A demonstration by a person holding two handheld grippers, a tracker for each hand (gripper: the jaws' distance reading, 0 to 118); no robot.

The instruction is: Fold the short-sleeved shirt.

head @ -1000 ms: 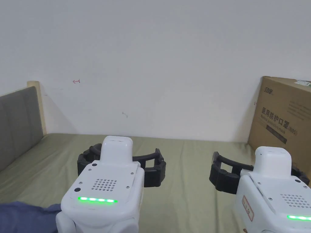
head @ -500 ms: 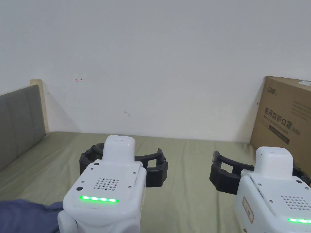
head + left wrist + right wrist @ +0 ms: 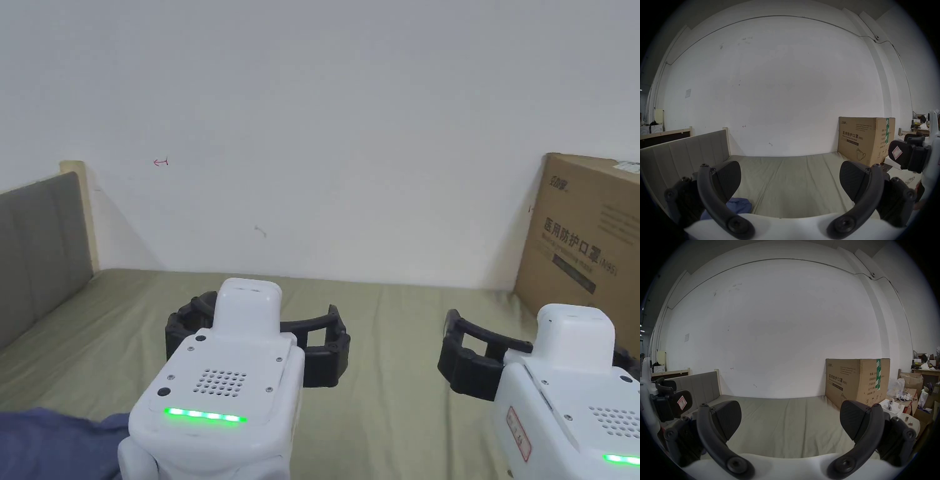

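Observation:
A crumpled blue shirt (image 3: 50, 440) lies on the green bed sheet at the bottom left of the head view; in the left gripper view the shirt (image 3: 739, 205) sits low, just right of the left jaw. My left gripper (image 3: 257, 340) hovers above the sheet, right of the shirt, open and empty. Its jaws stand wide apart in its own view (image 3: 790, 178). My right gripper (image 3: 537, 362) is held level beside it, also open with nothing between its jaws (image 3: 790, 418).
The bed (image 3: 387, 325) is covered by an olive-green sheet and runs to a white wall. A grey padded headboard (image 3: 37, 250) stands at the left. A large cardboard box (image 3: 587, 237) stands at the right end. Cluttered boxes (image 3: 912, 395) lie beyond the bed's right side.
The picture has shifted slightly as the head camera moved. Both grippers stay open and level; the right one sits a little lower and farther right in the picture.

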